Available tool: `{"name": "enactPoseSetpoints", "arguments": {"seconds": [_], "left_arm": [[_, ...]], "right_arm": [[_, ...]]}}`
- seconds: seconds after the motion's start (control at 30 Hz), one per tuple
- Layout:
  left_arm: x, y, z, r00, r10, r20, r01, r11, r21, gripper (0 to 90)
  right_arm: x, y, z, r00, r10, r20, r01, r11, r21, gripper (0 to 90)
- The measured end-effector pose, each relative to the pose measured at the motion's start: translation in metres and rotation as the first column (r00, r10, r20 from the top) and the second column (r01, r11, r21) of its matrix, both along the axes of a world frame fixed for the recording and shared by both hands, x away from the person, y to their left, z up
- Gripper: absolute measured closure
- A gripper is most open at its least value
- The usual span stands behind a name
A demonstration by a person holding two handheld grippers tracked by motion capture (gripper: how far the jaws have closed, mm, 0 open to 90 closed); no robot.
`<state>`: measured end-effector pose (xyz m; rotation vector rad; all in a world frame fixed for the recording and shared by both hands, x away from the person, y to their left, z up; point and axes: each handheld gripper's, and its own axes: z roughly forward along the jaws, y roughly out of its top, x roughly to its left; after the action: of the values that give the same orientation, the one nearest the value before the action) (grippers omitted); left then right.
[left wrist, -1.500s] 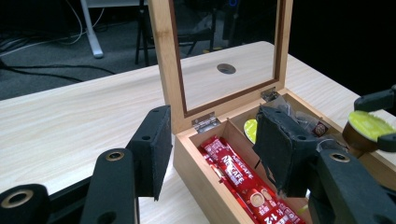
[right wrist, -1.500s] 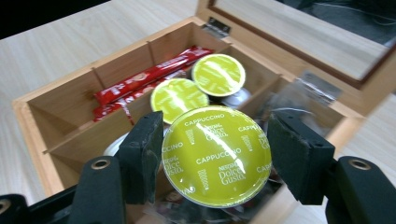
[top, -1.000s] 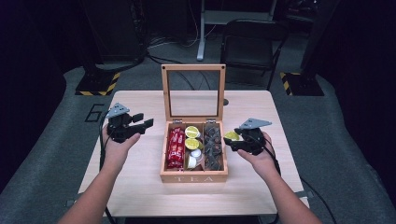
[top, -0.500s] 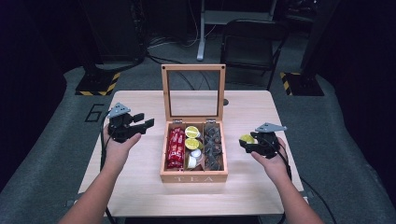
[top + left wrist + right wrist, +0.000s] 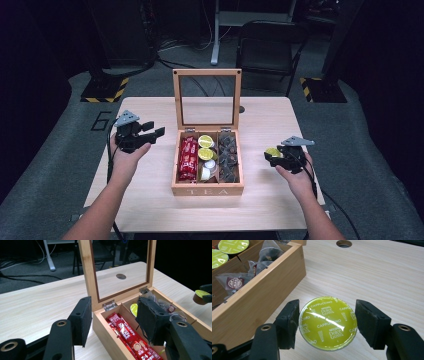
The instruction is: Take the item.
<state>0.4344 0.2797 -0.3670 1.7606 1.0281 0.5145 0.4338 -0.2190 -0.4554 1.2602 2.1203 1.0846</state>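
Observation:
An open wooden tea box (image 5: pixel 207 190) stands mid-table with its glass lid (image 5: pixel 206 73) upright. It holds red coffee sachets (image 5: pixel 188 159) on the left, green-topped capsules (image 5: pixel 205 141) in the middle and clear tea bags (image 5: pixel 229 155) on the right. My right gripper (image 5: pixel 271 157) is right of the box, low over the table, shut on a green cappuccino capsule (image 5: pixel 327 325) with a pad at each side. My left gripper (image 5: pixel 154 131) hovers left of the box, pointing at it, open with nothing between its jaws (image 5: pixel 113 312); beyond them lie the sachets (image 5: pixel 125 333).
The light wooden table (image 5: pixel 150 205) has a small round hole (image 5: pixel 241 109) behind the box. A black chair (image 5: pixel 270 50) and cables stand on the floor beyond the far edge. Bare tabletop lies on both sides of the box.
My right gripper has carried the green capsule to the right and down, away from the box's right wall. The left gripper has stayed where it was.

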Motion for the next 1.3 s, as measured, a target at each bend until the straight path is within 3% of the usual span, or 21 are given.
{"name": "enactPoseSetpoints", "arguments": {"seconds": [0.53,0.67,0.8,1.3], "left_arm": [[-0.001,0.000,0.001,1.0000,0.001,-0.001,-0.001,1.0000,0.000,46.1],[0.000,-0.002,0.000,1.0000,-0.002,0.002,0.002,1.0000,0.000,46.1],[0.000,-0.003,-0.001,1.0000,-0.006,-0.003,0.006,1.0000,0.005,46.1],[-0.002,0.003,-0.001,1.0000,0.005,-0.009,-0.005,1.0000,-0.006,46.1]], "right_arm": [[-0.005,-0.012,-0.016,0.9973,-0.073,-0.008,0.073,0.997,-0.018,36.9],[-0.006,-0.015,-0.024,0.9958,-0.091,-0.006,0.091,0.995,-0.033,36.9],[-0.008,-0.017,-0.031,0.9953,-0.097,-0.002,0.097,0.992,-0.080,36.9],[-0.012,-0.022,-0.045,0.9926,-0.110,-0.051,0.107,0.992,-0.059,35.5]]}}
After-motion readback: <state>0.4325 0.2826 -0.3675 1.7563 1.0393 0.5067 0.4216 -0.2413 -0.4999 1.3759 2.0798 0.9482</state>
